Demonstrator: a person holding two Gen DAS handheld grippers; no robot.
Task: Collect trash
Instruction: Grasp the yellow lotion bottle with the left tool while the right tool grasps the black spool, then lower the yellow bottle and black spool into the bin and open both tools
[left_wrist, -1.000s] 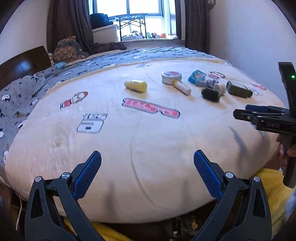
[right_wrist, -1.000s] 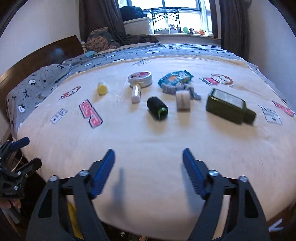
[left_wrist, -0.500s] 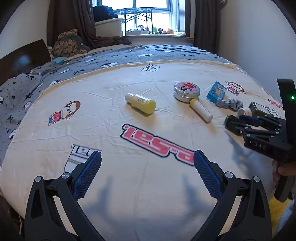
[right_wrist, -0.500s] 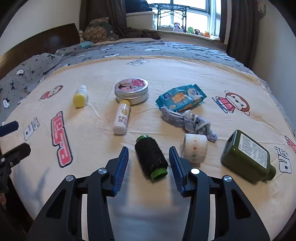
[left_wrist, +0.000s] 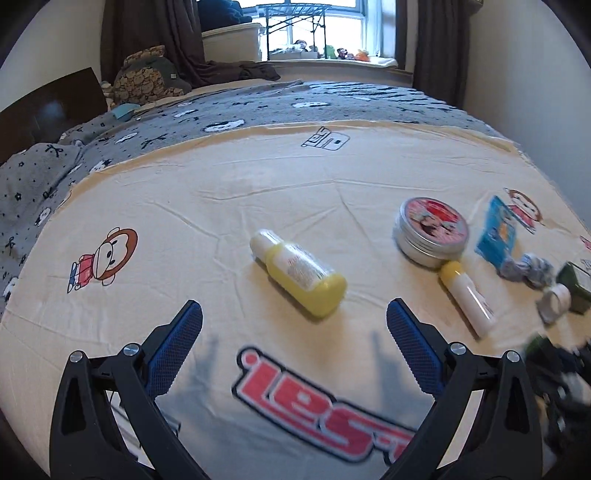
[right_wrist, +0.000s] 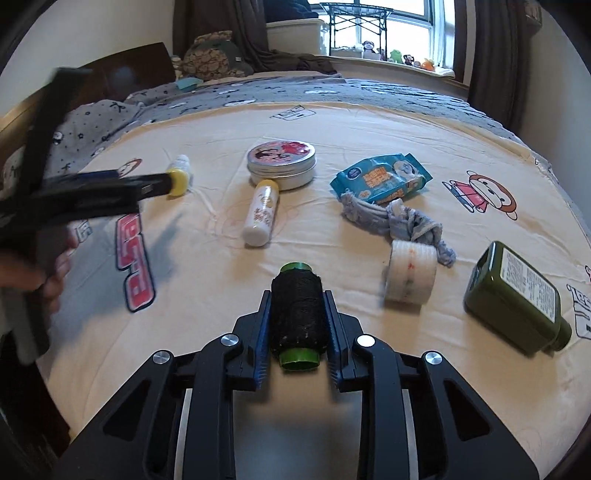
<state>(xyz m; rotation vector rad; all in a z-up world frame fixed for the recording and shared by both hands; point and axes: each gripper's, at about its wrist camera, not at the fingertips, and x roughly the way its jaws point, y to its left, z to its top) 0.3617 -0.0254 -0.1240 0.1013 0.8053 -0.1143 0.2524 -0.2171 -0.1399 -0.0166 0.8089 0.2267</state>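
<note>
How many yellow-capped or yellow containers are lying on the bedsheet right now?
2. The yellow bottle lies ahead of the open left tool; the yellow-capped white tube lies just in front of the round tin. None seems hidden.

A wide bed (left_wrist: 258, 177) fills the room, spread with a cream sheet printed with cartoon monkeys and red lettering; beyond it lies a grey patterned blanket (left_wrist: 295, 107). A dark wooden headboard (left_wrist: 48, 107) stands at the left beside a brown patterned cushion (left_wrist: 147, 79). Daylight comes through a window (right_wrist: 391, 26) flanked by 2 dark curtains (left_wrist: 155, 33), its sill carrying what look like small toy figures (right_wrist: 402, 57). The walls are pale.
</note>
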